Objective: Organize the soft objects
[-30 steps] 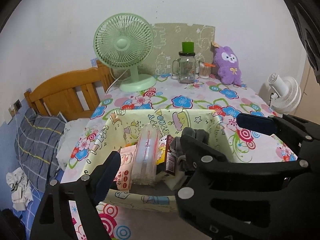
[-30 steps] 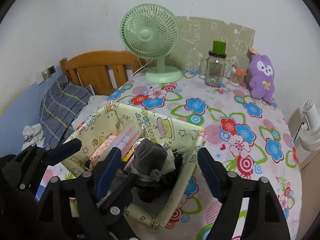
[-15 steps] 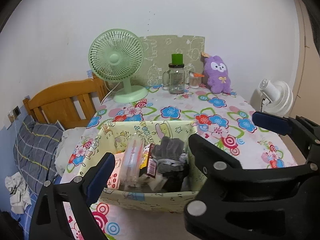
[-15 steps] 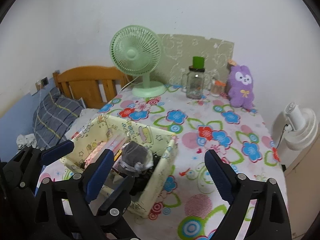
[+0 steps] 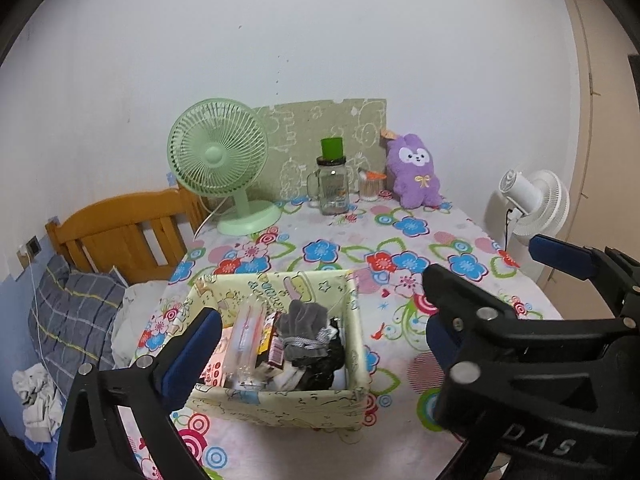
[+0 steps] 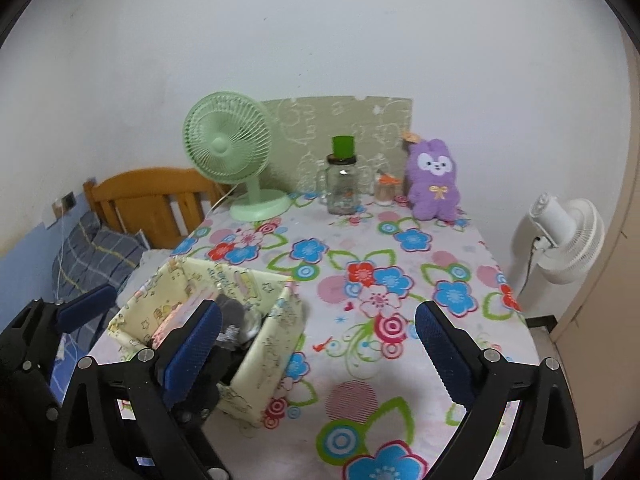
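A crumpled white cloth (image 5: 34,400) is being shown at the far left on the bed, with a grey plaid pillow (image 5: 72,320) lying beside it against the wooden headboard (image 5: 120,228). The left tool (image 5: 316,344) is being held low over the near edge of the surface (image 5: 460,240), its blue-padded fingers (image 5: 192,352) standing wide apart with nothing between them. A yellow printed fabric bin (image 5: 280,400) is being seen resting on the flowered cloth near that edge; a grey glove (image 5: 302,320) is lying on top of its contents, beside a clear plastic pack (image 5: 246,340), a pink packet (image 5: 214,364) and dark fabric pieces (image 5: 320,364). A green desk fan (image 5: 220,160) is standing at the back left of the surface, followed by a glass mug-jar with a green cap (image 5: 332,184), a small orange-lidded container (image 5: 370,186) and a purple plush rabbit (image 5: 416,172), upright against a green patterned board (image 5: 320,136) at the wall. The right tool (image 6: 318,340) is being held just right of the bin, its fingers (image 6: 440,352) likewise spread wide and gripping nothing. A white floor fan (image 6: 560,236) is standing beyond the right edge of the surface.
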A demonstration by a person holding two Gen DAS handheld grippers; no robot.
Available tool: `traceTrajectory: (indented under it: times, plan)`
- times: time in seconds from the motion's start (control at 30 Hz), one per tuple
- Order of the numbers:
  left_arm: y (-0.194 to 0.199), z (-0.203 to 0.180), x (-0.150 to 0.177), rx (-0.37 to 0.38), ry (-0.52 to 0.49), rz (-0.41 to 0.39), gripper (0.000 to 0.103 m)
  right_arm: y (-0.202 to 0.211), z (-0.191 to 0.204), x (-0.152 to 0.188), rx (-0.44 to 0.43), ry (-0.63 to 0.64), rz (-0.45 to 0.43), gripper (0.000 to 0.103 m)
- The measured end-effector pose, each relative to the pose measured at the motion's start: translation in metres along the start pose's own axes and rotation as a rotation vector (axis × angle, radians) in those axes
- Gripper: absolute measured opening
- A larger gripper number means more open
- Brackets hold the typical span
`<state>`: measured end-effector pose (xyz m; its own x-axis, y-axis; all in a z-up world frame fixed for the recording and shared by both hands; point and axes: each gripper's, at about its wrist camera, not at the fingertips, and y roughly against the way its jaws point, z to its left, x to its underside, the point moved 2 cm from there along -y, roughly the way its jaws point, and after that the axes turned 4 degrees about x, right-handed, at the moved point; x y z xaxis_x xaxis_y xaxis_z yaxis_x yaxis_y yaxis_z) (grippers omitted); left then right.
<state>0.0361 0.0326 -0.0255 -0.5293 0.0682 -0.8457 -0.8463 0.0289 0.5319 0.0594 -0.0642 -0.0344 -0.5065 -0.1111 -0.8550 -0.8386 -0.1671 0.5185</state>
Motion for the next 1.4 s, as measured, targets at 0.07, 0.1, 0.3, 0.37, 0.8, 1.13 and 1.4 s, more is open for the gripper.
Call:
traceTrajectory:
  times: [0.07,0.1,0.3,0.37,0.8,1.13,1.4]
  plan:
    - [0.003,-0.004,-0.002,0.007,-0.003,-0.007,0.103,0.006,-0.009,0.000,0.020,-0.009,-0.011,0.099]
    - [0.004,-0.008,-0.003,0.009,-0.006,-0.011,0.103,0.008,-0.012,0.000,0.028,-0.010,-0.015,0.099]
    - [0.013,-0.019,-0.006,0.021,-0.008,-0.029,0.103,0.024,-0.034,-0.001,0.082,-0.021,-0.047,0.099]
    - [0.016,-0.021,-0.007,0.017,-0.009,-0.037,0.103,0.030,-0.041,-0.001,0.086,-0.034,-0.057,0.099]
    - [0.026,-0.023,-0.009,0.002,0.002,-0.055,0.103,0.053,-0.070,0.005,0.149,-0.080,-0.095,0.099]
    - [0.032,-0.013,-0.005,-0.006,0.020,-0.067,0.103,0.061,-0.074,0.012,0.164,-0.105,-0.100,0.100]
    - [0.034,-0.008,-0.005,-0.007,0.032,-0.074,0.103,0.064,-0.071,0.014,0.169,-0.099,-0.102,0.100]
